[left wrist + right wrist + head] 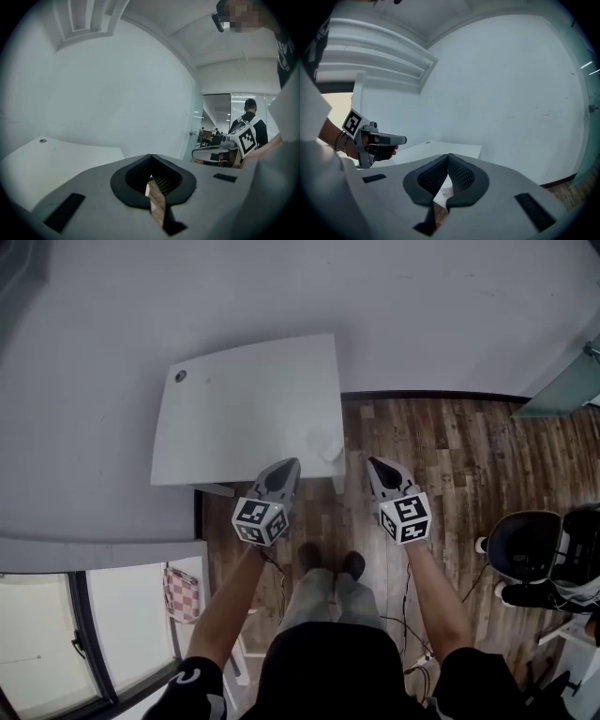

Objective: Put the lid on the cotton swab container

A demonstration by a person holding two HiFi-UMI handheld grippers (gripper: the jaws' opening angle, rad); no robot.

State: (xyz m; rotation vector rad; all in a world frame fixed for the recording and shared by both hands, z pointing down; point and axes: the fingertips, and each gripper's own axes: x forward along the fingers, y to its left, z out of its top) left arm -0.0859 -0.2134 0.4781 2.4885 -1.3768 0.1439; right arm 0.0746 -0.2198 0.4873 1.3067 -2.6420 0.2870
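Nothing of the task is judged to be done yet. The left claw (287,467) is closed with nothing held between its jaws. The right claw (377,465) is likewise closed and empty (through the small gap below each pair of pads only a sliver of wooden floor (441,456) and a scrap of something pale are seen). Both claws are held in the air side by side, apart from each other. They are pointed toward the white surface (234,409) and touch nothing on it.

Just ahead of the claws, between their two lines of aim and nearer the left claw's tip, a faint pale shape is made out on the surface close to its corner. It is taken to be the cotton swab container (324,443), though it is too small and washed out for its form to be confirmed. The lid cannot be told apart from it. Whether the lid lies beside the container, leans on it or already sits on it is not shown by any view.

All of the work therefore appears to be left. The claws have to be brought up to the shape, one opened and the lid found and taken. The container will probably need steadying with the other claw before the lid is set down squarely on its mouth.
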